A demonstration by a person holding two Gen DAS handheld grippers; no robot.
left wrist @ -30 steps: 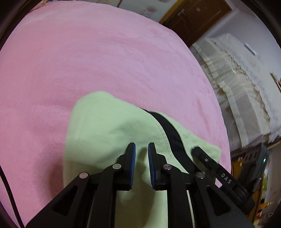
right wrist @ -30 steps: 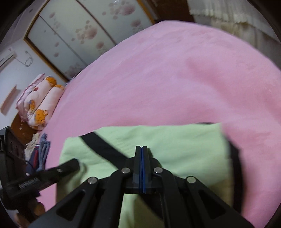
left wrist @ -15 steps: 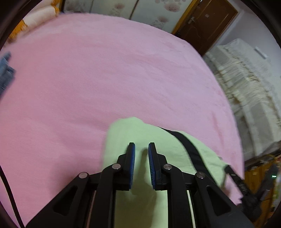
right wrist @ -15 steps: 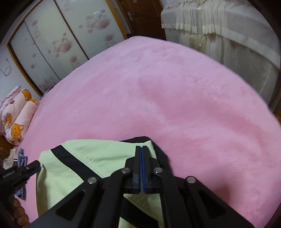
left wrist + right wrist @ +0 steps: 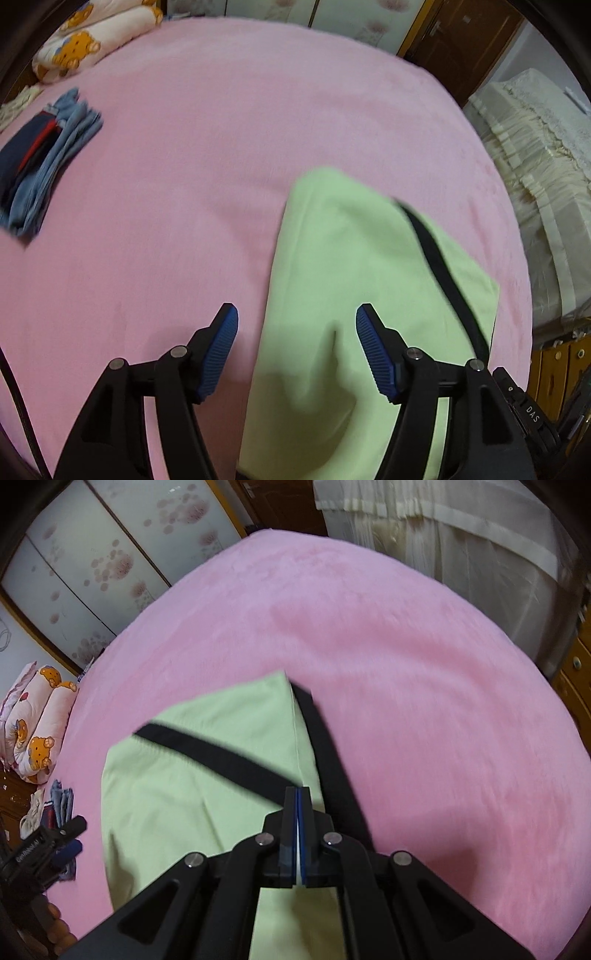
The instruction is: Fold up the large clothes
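Since a second ago both grippers have swung away from the bed's near edge, so the light green garment [image 5: 354,266] now sits to the right in the left wrist view, and a stack of folded clothes [image 5: 44,162] and a bear-print pillow [image 5: 92,40] have come into sight at the far left. Back then the left gripper [image 5: 295,317] had its blue pads nearly together over the cloth; now its jaws are opening wide, and the garment's left edge lies between them without either pad pressing on it, a release that lets the fold settle on the pink blanket [image 5: 221,129].

In the right wrist view, the right gripper [image 5: 297,794] is fully closed, and a thin pale strip shows between its pads. That looks like the garment's edge pinched beside the black trim band [image 5: 325,746], though the blur leaves some doubt. Holding that side probably keeps the layer from sliding while the other side is let go.

Folded into a rough rectangle crossed by a black stripe [image 5: 214,753], the garment lies on the blanket near the person's side of the bed. By the look of it, folding is well along.
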